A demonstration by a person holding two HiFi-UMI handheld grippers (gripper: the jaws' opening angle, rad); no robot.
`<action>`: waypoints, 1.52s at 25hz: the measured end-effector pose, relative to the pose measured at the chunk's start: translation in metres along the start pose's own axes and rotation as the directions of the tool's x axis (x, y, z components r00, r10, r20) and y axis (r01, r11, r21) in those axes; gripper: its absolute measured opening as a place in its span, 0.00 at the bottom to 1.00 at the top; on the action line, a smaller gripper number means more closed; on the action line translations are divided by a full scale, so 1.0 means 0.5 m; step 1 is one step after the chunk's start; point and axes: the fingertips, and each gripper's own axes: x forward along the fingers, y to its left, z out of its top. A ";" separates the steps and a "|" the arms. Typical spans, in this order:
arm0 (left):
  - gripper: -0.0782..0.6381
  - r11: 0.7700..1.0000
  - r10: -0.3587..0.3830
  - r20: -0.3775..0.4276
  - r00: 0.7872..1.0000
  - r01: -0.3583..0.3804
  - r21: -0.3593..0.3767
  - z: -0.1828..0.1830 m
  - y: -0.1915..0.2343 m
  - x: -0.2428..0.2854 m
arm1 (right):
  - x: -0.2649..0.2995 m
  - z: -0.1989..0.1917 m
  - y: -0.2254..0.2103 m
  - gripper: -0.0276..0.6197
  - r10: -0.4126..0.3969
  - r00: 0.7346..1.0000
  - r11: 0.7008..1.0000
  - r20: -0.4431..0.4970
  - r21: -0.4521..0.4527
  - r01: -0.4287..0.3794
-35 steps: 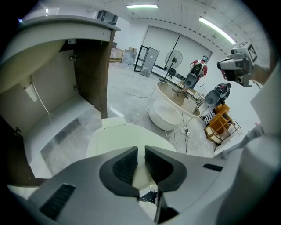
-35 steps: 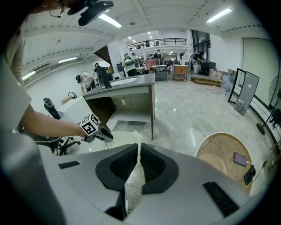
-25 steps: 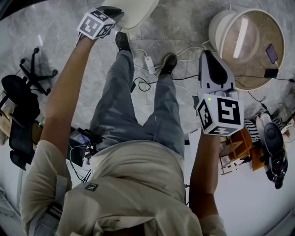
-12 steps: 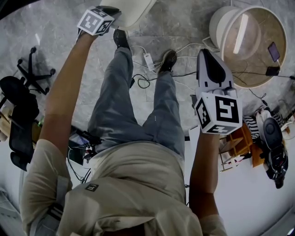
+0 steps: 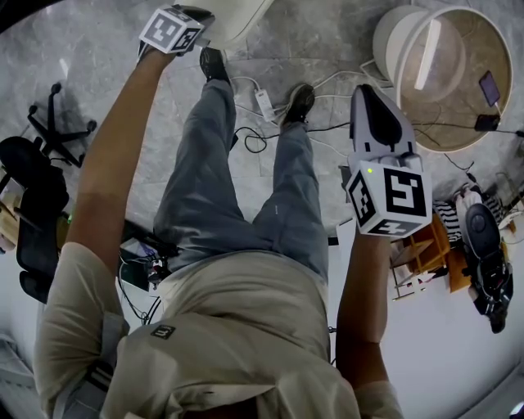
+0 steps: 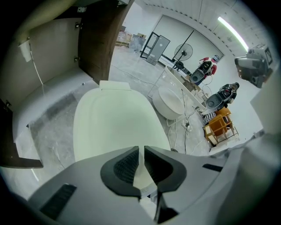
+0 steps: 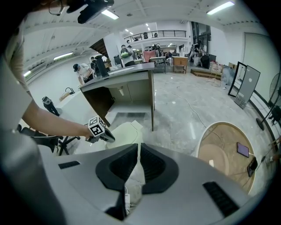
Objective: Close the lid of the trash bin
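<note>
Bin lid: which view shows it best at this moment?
Left gripper view: the lid fills the middle, nearly whole beyond the jaws. Head view catches only a corner of it at the top edge. Right gripper view shows it small, beside the left gripper.

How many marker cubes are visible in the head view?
2: one on the left gripper, top left beside the bin lid; one on the right gripper, centre right.

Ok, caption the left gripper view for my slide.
Shut left tongs aimed at the pale trash bin lid, with a dark wooden cabinet behind.
</note>
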 end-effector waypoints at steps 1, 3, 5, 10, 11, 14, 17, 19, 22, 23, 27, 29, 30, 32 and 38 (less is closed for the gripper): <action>0.18 1.000 0.000 -0.001 1.000 0.000 -0.001 -0.002 0.001 0.004 | 0.001 -0.002 0.001 0.09 0.000 1.000 1.000 -0.001 0.000 0.000; 0.18 1.000 0.002 0.002 1.000 -0.002 -0.008 -0.005 0.005 0.010 | 0.002 -0.005 0.004 0.09 0.001 1.000 1.000 -0.002 -0.001 -0.001; 0.15 1.000 0.002 0.006 1.000 -0.001 -0.018 -0.005 0.010 0.011 | 0.003 -0.005 0.006 0.09 0.001 1.000 1.000 -0.003 -0.002 -0.001; 0.13 1.000 0.011 -0.005 1.000 -0.011 0.004 -0.012 0.014 0.021 | 0.004 -0.005 0.012 0.09 0.001 1.000 1.000 -0.003 -0.003 -0.001; 0.13 1.000 0.017 -0.010 1.000 -0.017 0.011 -0.014 0.015 0.023 | 0.005 -0.005 0.013 0.09 0.001 1.000 1.000 -0.002 -0.003 -0.001; 0.13 1.000 0.022 -0.011 1.000 -0.022 0.020 -0.010 0.015 0.026 | 0.006 -0.006 0.014 0.09 0.001 1.000 1.000 -0.002 -0.003 -0.001; 0.13 1.000 0.023 -0.011 1.000 -0.022 0.012 -0.009 0.015 0.027 | 0.007 -0.005 0.018 0.09 0.003 1.000 1.000 -0.002 -0.002 -0.003; 0.13 1.000 0.025 -0.021 0.999 -0.025 0.011 -0.011 0.017 0.028 | 0.007 0.001 0.020 0.09 0.005 1.000 1.000 0.001 -0.004 -0.005; 0.13 1.000 0.025 -0.034 0.999 -0.024 0.012 -0.011 0.013 0.029 | 0.004 0.007 0.020 0.09 0.005 1.000 1.000 0.007 -0.008 -0.005; 0.13 1.000 0.022 -0.040 0.999 -0.021 0.012 -0.012 0.010 0.028 | 0.003 0.009 0.020 0.09 0.005 1.000 1.000 0.008 -0.009 -0.005; 0.13 1.000 0.005 -0.064 0.998 -0.004 0.012 -0.019 -0.001 0.020 | -0.005 0.025 0.021 0.09 0.006 1.000 1.000 0.019 -0.014 -0.006; 0.13 1.000 0.002 -0.063 0.998 -0.001 0.011 -0.019 -0.007 0.006 | -0.011 0.037 0.023 0.09 0.007 1.000 1.000 0.027 -0.017 -0.006; 0.13 1.000 0.004 -0.061 0.998 -0.003 0.013 -0.018 -0.009 -0.003 | -0.015 0.043 0.024 0.09 0.008 0.999 1.000 0.031 -0.019 -0.007; 0.13 1.000 0.008 -0.053 0.999 -0.007 0.015 -0.012 -0.015 -0.024 | -0.025 0.057 0.028 0.09 0.009 0.999 1.000 0.041 -0.028 -0.008; 0.13 0.999 0.038 0.010 0.999 -0.038 0.010 0.036 -0.032 -0.116 | -0.063 0.117 0.041 0.09 0.018 0.996 0.998 0.090 -0.058 -0.013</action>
